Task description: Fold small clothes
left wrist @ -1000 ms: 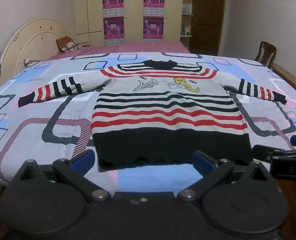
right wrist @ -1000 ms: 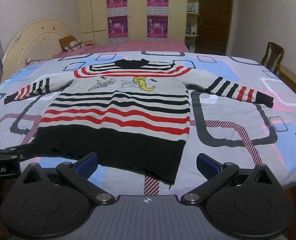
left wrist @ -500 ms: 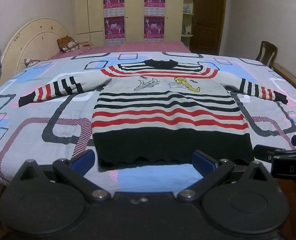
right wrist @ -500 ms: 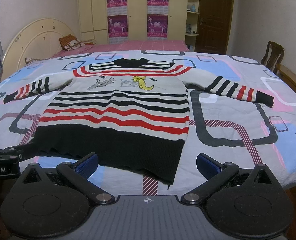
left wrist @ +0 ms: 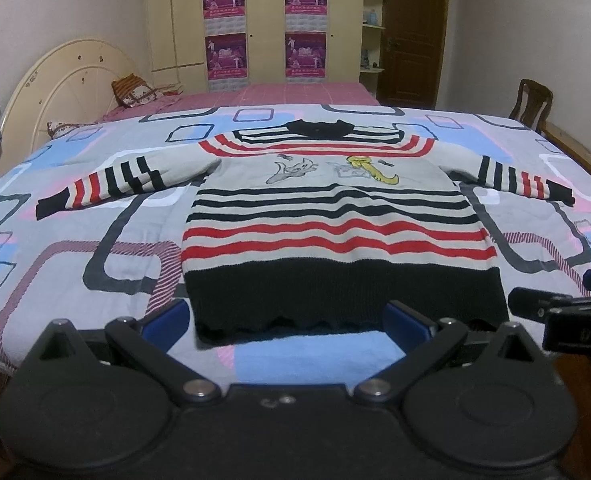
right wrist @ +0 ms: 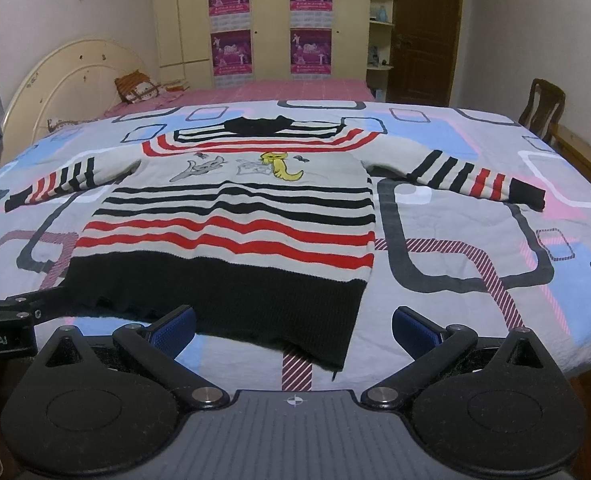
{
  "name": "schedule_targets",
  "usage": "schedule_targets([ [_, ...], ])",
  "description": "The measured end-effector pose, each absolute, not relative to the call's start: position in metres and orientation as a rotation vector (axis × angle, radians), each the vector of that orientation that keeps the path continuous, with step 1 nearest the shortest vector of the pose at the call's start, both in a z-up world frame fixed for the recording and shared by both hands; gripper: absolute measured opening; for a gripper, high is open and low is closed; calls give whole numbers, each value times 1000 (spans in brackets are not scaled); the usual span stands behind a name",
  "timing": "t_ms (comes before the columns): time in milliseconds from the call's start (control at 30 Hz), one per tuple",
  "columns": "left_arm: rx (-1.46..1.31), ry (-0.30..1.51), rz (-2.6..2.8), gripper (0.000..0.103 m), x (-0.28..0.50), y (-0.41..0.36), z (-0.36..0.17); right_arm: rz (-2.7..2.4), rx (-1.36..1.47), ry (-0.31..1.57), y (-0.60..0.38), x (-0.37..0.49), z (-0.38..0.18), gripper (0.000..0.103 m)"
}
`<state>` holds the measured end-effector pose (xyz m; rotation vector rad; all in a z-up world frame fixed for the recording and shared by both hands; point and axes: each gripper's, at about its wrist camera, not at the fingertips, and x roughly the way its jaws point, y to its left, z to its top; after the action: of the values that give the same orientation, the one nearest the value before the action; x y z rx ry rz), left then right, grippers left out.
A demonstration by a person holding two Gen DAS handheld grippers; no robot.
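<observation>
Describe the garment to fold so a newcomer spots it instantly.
Start at the bed with the patterned bedspread. The striped sweater lies flat on it, sleeves spread. It alone has red and black stripes, a black hem and cartoon figures on the chest.

Both wrist cameras sit low at the bed's (left wrist: 55, 216) near edge, side by side, facing the far wardrobe (right wrist: 271, 20), the left centred on the sweater's (left wrist: 335, 216) hem, the right offset rightward, and both share the whole sweater.

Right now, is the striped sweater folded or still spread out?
Spread out. The sweater lies flat on the bed cover, both sleeves stretched sideways, hem nearest the open tongs.
</observation>
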<state>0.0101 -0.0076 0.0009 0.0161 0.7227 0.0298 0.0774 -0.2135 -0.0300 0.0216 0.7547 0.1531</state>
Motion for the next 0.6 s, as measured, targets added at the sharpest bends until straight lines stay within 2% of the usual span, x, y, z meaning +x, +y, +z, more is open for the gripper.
schedule_targets([
  [600,70,708,-10,103,87,5,14,40,110,674,-225,142,-11,103],
])
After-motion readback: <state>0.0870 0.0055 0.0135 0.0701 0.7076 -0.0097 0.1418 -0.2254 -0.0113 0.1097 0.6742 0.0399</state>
